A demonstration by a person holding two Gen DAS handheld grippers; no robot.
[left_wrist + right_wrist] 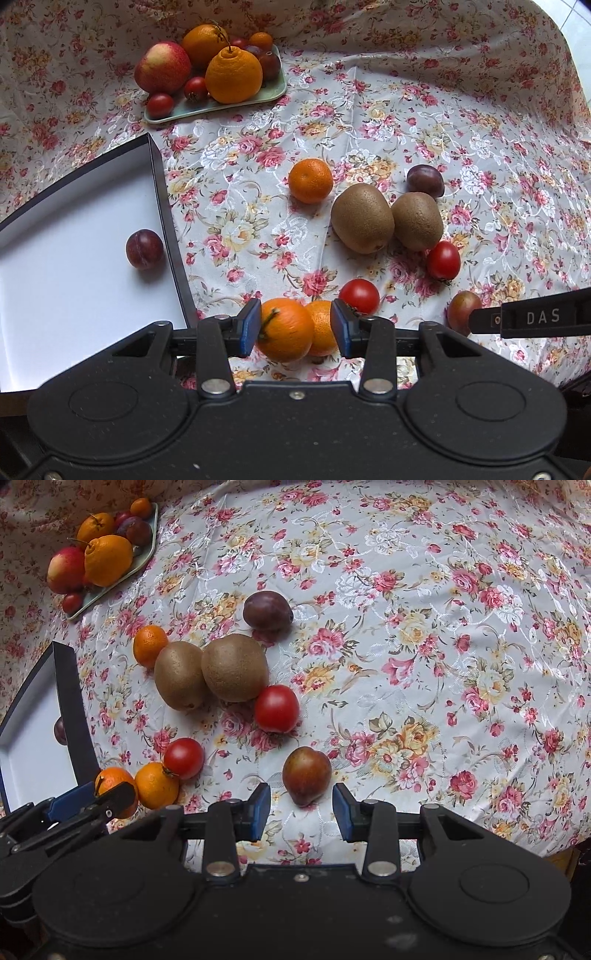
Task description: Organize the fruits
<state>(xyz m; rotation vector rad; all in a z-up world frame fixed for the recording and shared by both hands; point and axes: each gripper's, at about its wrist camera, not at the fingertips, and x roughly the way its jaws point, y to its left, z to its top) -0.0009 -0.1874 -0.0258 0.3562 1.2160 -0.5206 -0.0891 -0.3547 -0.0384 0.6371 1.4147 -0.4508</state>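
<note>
My left gripper (pixel 294 332) is open, its blue pads on either side of two mandarins (pixel 285 329) that lie side by side on the cloth. A white box with a dark rim (pixel 162 206) stands to the left and holds one plum (pixel 144 248). My right gripper (pixel 301 812) is open, and a reddish-brown plum (pixel 306 774) lies on the cloth just ahead of its fingertips. Further out lie two kiwis (pixel 236 668), two tomatoes (pixel 277 708), a third mandarin (pixel 149 645) and a dark plum (pixel 267 611).
A pale green tray (pixel 275 92) at the back left holds an apple (pixel 162 66), large oranges, small tomatoes and plums. The floral cloth (pixel 443 646) covers the table. The right gripper's finger (pixel 535 317) shows at the right of the left wrist view.
</note>
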